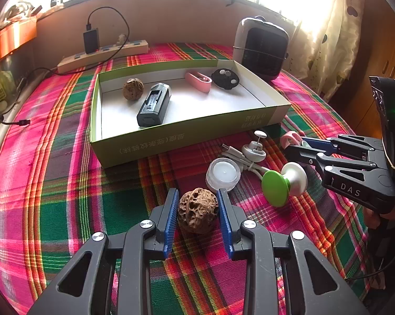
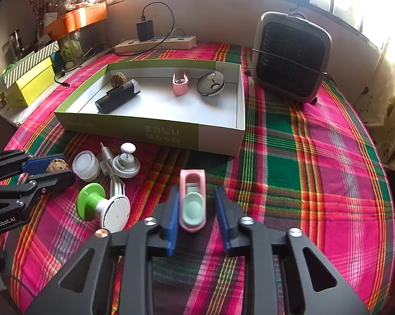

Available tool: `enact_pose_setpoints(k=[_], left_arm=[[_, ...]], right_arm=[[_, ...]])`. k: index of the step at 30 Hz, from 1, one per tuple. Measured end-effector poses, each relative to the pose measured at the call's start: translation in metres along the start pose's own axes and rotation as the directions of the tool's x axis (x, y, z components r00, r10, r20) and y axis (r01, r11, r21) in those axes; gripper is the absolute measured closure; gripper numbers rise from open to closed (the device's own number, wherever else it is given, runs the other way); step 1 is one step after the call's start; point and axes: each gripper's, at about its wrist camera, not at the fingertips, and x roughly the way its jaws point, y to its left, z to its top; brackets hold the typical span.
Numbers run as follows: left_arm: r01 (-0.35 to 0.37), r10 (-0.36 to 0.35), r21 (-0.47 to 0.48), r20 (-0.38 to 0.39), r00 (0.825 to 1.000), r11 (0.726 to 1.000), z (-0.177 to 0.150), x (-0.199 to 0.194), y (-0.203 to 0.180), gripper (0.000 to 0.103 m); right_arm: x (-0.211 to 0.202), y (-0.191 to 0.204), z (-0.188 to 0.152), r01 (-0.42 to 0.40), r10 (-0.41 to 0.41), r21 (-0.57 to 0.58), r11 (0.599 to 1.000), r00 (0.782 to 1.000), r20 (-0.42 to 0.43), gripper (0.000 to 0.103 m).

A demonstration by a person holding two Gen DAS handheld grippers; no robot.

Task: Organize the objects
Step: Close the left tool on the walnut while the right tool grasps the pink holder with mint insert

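Two pickups were on at once, down on the plaid cloth [image 1: 66,183] in front of the box [image 1: 186,131]. On the left, the left gripper [image 1: 198,193] had its blue pads [image 1: 171,215] pressed to both sides of a walnut [image 1: 197,211] sitting beside the white jar [image 1: 223,173]. Over to the right, the right gripper [image 2: 196,189] stood partly open around a pink clip [image 2: 193,204] lying on the cloth, one pad touching it, the other just clear.
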Motion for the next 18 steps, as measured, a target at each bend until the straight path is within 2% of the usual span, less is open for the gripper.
enact_pose_setpoints(k=[5,18], left_arm=[[-0.001,0.001,0.001,0.001,1.000,1.000,0.0006,0.0005,0.0003,0.076],[-0.003,0.003,0.002,0.003,1.000,1.000,0.0000,-0.0003,0.0001,0.076]], right_arm=[[0.0000,-0.0006,-0.0004,0.000,0.000,0.004,1.000,1.000,0.001,0.084],[-0.0005,-0.0018,-0.0008,-0.005,0.005,0.010,1.000,1.000,0.002,0.085]])
